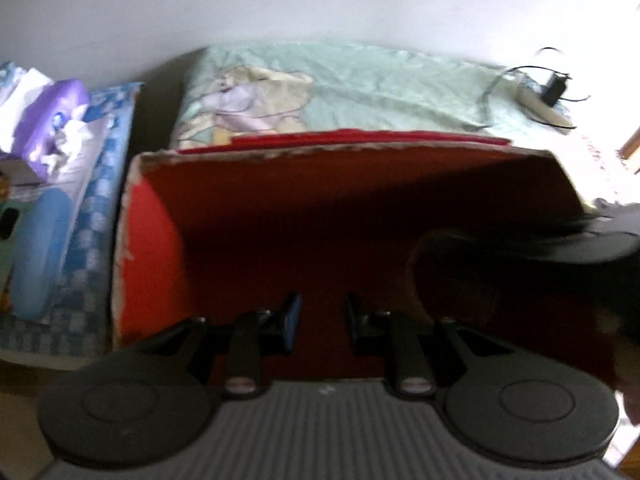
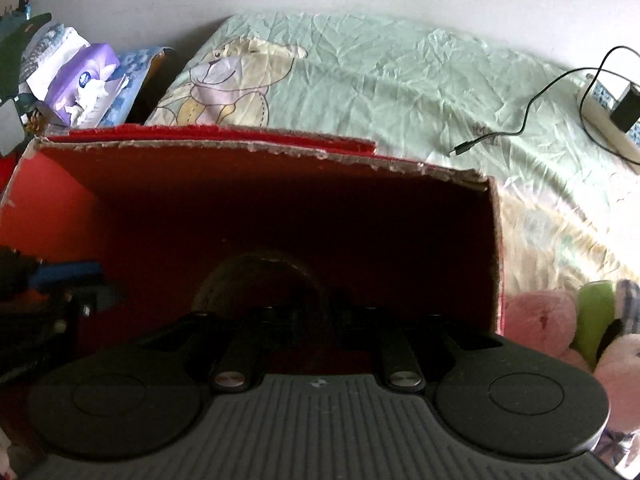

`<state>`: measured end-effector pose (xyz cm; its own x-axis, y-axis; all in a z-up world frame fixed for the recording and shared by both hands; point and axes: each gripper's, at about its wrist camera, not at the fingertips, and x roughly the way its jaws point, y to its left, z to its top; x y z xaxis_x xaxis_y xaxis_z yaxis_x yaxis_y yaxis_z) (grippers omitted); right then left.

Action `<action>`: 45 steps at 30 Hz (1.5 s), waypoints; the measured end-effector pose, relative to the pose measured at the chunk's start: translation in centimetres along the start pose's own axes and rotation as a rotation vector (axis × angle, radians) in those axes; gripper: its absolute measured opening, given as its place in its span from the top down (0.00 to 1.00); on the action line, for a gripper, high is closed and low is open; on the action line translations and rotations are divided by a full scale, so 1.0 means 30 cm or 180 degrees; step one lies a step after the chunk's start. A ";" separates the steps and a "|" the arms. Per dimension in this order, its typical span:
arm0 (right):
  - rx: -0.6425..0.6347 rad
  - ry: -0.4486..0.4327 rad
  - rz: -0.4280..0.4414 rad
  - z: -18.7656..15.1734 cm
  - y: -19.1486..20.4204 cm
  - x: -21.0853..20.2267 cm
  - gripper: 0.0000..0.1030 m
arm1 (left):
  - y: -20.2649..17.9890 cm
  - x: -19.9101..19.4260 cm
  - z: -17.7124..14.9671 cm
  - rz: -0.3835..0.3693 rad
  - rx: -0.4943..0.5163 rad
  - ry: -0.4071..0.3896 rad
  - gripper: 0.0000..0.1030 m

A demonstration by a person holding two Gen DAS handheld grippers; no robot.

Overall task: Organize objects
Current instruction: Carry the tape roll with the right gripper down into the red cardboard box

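Left gripper (image 1: pixel 320 320) is spread open and empty inside the red box (image 1: pixel 160 240); right gripper (image 2: pixel 308 316), over a dark round thing, is too dark to judge. Box sits at the bed's (image 2: pixel 400 88) near edge.

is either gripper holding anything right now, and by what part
The left gripper is open over the red box and holds nothing. The right gripper sits in the box's dark interior; whether it grips anything cannot be told.
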<state>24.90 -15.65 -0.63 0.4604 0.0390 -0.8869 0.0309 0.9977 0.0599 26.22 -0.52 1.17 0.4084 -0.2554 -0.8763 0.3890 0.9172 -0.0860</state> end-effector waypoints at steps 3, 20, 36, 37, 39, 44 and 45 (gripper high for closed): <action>-0.0035 -0.0113 -0.0019 -0.002 0.004 -0.032 0.70 | 0.006 0.025 0.014 0.0112 0.0017 0.0034 0.80; 0.0536 0.0152 0.1064 -0.040 0.080 -0.011 0.73 | 0.051 0.059 0.025 0.0357 -0.0300 0.0183 0.74; 0.1058 -0.0158 0.1086 -0.064 -0.037 -0.059 0.62 | 0.054 0.057 0.021 0.0349 -0.0348 0.0134 0.73; 0.1027 -0.0124 0.1161 -0.065 -0.031 -0.064 0.62 | 0.054 0.058 0.021 0.0357 -0.0353 0.0132 0.73; 0.0983 0.0001 0.1299 -0.068 -0.009 -0.057 0.62 | 0.054 0.058 0.020 0.0358 -0.0363 0.0132 0.73; 0.0932 0.0230 0.1215 -0.062 0.044 0.006 0.63 | 0.055 0.060 0.019 0.0351 -0.0361 0.0147 0.73; 0.0952 0.0248 0.1200 -0.061 0.046 0.025 0.65 | 0.054 0.061 0.020 0.0354 -0.0354 0.0153 0.73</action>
<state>23.66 -14.15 -2.06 0.4211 0.4101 -0.8090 0.1335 0.8542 0.5025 28.09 0.33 -0.30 0.4028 -0.1380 -0.9048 0.2488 0.9679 -0.0368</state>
